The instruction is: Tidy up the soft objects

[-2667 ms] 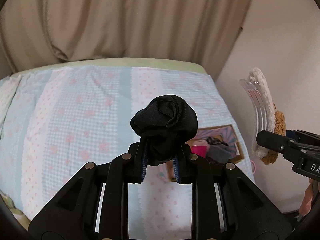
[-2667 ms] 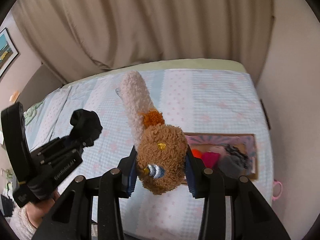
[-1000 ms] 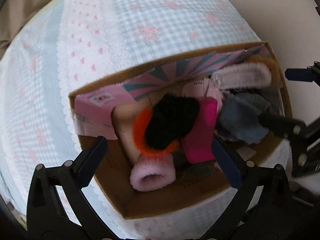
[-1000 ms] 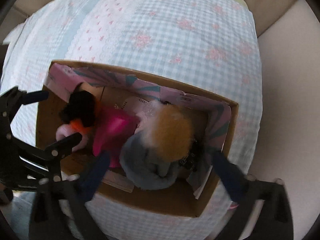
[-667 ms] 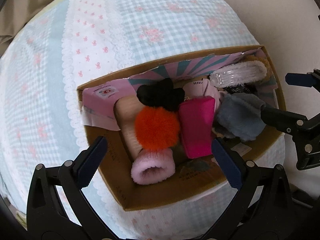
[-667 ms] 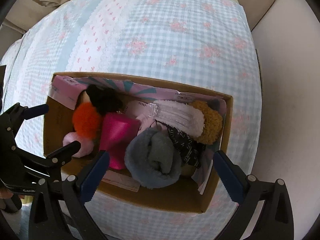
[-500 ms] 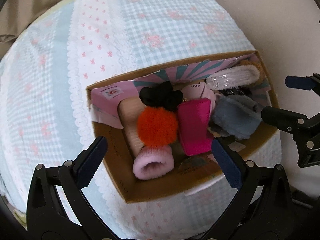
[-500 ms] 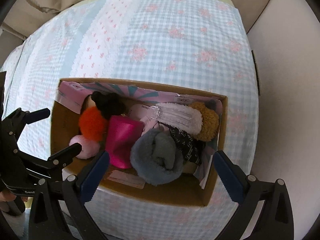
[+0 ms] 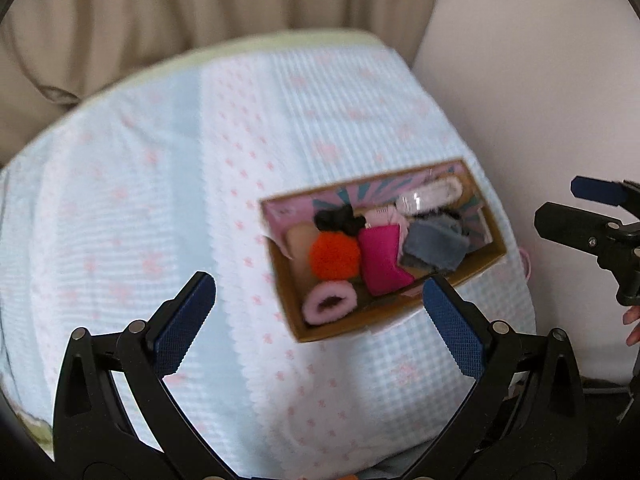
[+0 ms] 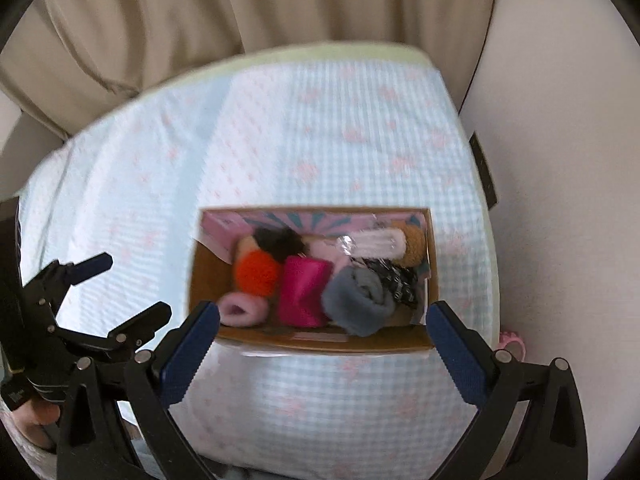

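Left wrist view: the left gripper [image 9: 318, 312] was seen with its jaws spread wide and nothing between them; the right gripper [image 9: 576, 210] was caught at the right edge, likewise spread
Right wrist view: the right gripper [image 10: 322, 340] was held wide apart and empty above the near wall of the box; the left gripper [image 10: 120, 284] was seen at the lower left, also parted
Surface: a bed [image 10: 320, 140] was covered by a pale blue checked sheet with pink flowers; motion blur was noted
Room: beige curtains [image 10: 240, 12] were hung behind the bed; a pale wall [image 10: 560, 160] was seen to the right
Container: a cardboard box [image 10: 324, 342] was set on the bed near its right edge
Contents: an orange pompom [image 10: 256, 272], a black scrunchie [image 10: 280, 242], a pink fluffy ring [image 10: 242, 310], a magenta roll [image 10: 302, 292], a grey rolled sock [image 10: 356, 302] and a white fuzzy piece with a brown end [image 10: 380, 244] were packed together inside the box
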Tool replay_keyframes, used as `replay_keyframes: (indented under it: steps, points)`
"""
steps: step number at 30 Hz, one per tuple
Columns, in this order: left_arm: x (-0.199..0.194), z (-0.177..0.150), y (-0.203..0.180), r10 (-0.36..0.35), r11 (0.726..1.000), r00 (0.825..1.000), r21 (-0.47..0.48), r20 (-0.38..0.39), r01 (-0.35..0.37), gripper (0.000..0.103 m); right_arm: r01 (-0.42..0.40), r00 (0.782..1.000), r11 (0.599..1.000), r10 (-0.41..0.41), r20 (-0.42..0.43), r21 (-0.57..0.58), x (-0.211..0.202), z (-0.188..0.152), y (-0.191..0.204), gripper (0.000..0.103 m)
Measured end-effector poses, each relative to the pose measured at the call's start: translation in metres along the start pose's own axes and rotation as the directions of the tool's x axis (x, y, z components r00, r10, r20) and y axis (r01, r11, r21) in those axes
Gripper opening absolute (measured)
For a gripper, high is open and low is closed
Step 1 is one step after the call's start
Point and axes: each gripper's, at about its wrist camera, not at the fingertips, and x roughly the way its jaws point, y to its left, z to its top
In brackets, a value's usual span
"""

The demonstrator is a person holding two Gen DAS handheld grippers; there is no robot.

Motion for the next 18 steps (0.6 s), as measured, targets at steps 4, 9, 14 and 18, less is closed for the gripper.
replay_keyframes:
  steps: [4, 9, 14, 18]
  points:
    - [-0.075, -0.002, 0.030, 0.021, 0.999, 0.989, -0.043, 0.146, -0.015, 0.102, 0.007, 0.994, 1.000, -0.007, 0.114, -0.002, -0.055, -0.003, 0.033, 0.103]
    - [-0.168, -0.010, 0.071, 0.051, 0.995, 0.938, -0.096, 0.344, -0.019, 0.102, 0.019, 0.950, 1.000, -0.014, 0.311, -0.014, -0.130, -0.009, 0.088, 0.103]
    - [-0.232, -0.026, 0.108, 0.113, 0.987, 0.875, -0.152, 0.471, -0.046, 0.102, 0.026, 0.896, 1.000, -0.016, 0.445, -0.017, -0.176, -0.018, 0.134, 0.103]
    - [-0.258, -0.041, 0.129, 0.154, 0.981, 0.844, -0.180, 0.514, -0.070, 0.102, 0.063, 0.858, 0.997, -0.031, 0.513, -0.044, -0.192, -0.026, 0.164, 0.103]
